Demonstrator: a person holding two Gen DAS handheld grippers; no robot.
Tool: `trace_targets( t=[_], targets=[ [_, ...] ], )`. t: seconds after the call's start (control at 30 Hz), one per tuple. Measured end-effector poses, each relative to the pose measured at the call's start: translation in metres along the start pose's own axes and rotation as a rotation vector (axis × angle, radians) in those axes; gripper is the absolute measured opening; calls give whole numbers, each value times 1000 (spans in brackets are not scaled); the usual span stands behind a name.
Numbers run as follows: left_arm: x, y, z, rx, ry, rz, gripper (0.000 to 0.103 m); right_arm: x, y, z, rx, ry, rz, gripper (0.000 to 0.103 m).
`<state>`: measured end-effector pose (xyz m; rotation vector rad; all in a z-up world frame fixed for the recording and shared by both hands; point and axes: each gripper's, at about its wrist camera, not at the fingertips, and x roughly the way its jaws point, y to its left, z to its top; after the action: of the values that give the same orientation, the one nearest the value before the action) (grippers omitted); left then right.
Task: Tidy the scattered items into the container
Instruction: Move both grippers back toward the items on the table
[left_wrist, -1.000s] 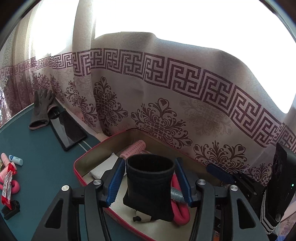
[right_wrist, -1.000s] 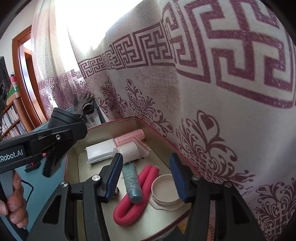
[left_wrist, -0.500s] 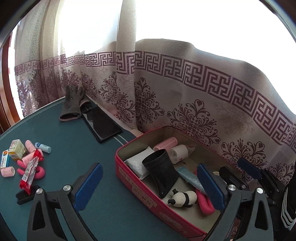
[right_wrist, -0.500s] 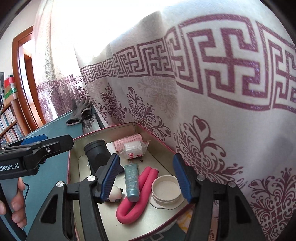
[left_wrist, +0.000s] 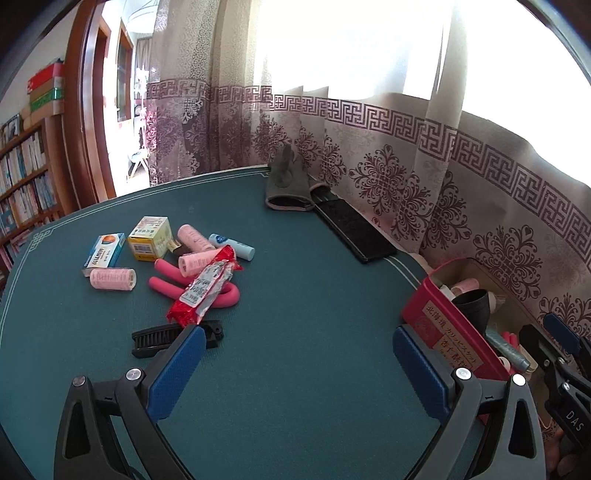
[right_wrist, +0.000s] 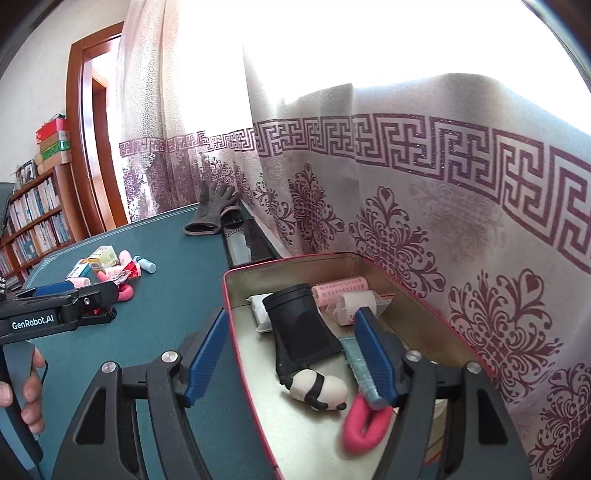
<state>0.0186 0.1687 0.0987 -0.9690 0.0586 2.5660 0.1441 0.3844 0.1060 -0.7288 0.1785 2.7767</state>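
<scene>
Patterned curtain backs teal table (bookshelves beyond); both tools gape, empty.

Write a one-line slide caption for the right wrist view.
Open right gripper above a red tin holding a black cup and panda toy.

Left wrist cam sits low over the teal felt table, facing the scattered pile, w/ the red rectangular tin at right edge. Right wrist cam looks down close into that tin, facing the patterned curtain. Both share tin, grey glove, table.
</scene>
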Motion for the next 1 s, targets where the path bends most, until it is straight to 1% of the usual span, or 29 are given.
trace_targets(
  t=[0.13, 0.23, 0.37, 0.5, 0.67, 0.77, 1.0],
  targets=[
    [1, 51, -13, -89, 24, 44, 102, 6, 31, -1, -33, -2, 32, 78],
    [5, 84, -23, -162, 53, 73, 102, 14, 52, -5, -60, 28, 64, 78],
    [2, 118, -34, -237, 60, 96, 102, 26, 81, -11, -101, 63, 111, 78],
    [3, 138, -42, -274, 78, 107, 102, 40, 105, -18, -130, 103, 156, 78],
    [2, 158, -50, -289, 87, 138, 102, 63, 128, -26, -133, 179, 213, 78],
    [2, 172, -53, -311, 87, 157, 102, 71, 139, -29, -147, 198, 230, 78],
    [7, 195, -61, -389, 104, 169, 102, 88, 160, -31, -173, 239, 277, 78]
  ],
)
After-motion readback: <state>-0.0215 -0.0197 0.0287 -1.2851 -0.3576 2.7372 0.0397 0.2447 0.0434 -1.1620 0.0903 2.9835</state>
